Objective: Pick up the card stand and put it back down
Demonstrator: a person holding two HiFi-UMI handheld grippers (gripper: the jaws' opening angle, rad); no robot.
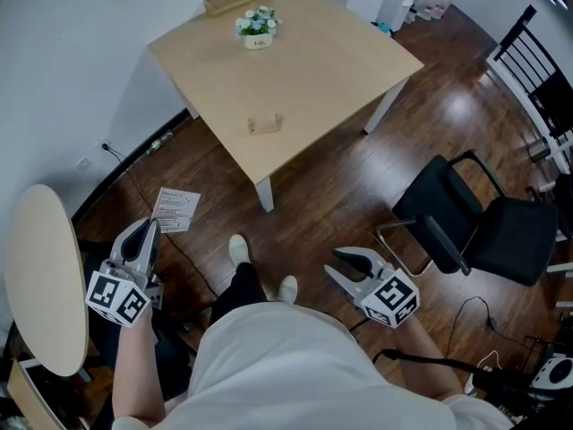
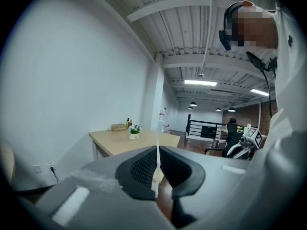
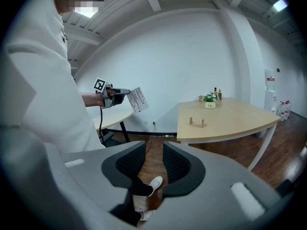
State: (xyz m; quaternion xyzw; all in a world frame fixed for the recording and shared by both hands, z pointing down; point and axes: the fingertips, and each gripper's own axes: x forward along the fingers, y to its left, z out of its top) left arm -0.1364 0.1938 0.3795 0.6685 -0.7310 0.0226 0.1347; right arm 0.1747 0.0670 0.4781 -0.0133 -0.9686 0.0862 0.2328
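Tan card stand (image 1: 265,125) and table (image 1: 313,70), white printed card (image 1: 175,210).

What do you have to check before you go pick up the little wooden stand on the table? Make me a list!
1. Card stand sits alone on the table, nothing touching it: ok.
2. Right gripper open and empty: ok.
3. Left gripper free: not ok, it is shut on a card.
4. Close enough to reach the stand: not ok, both grippers are over the floor, short of the table.
5. Plant pot out of the way: ok, it stands at the far end.
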